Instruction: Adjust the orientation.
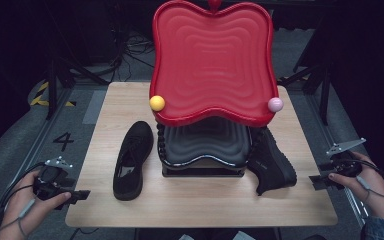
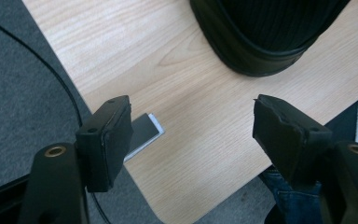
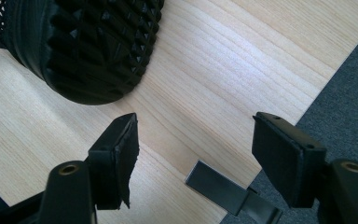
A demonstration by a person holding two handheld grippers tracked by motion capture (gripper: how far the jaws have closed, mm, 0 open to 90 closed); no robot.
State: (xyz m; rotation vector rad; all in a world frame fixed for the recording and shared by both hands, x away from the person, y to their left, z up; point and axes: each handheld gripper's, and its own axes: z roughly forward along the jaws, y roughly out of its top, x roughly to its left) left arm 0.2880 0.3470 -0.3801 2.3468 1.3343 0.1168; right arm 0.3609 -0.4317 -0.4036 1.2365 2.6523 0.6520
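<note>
The left gripper (image 1: 82, 194) hovers at the table's (image 1: 200, 210) left front edge, jaws apart and holding nothing — the left gripper view shows bare wood between them and the heel of the left shoe (image 2: 265, 37) beyond. That shoe (image 1: 132, 160) lies upright on open wood, just left of the black stand (image 1: 202, 150) under the red tray (image 1: 212, 60). A yellow ball (image 1: 157, 103) and a pink ball (image 1: 275, 104) sit at the tray's front corners. The right shoe (image 1: 272, 162) leans against the stand; the right gripper view shows its studded sole (image 3: 102, 46). The right gripper (image 1: 316, 181) waits at the right edge, jaws apart, empty. On the floor at far left, a "4" (image 1: 63, 140).
</note>
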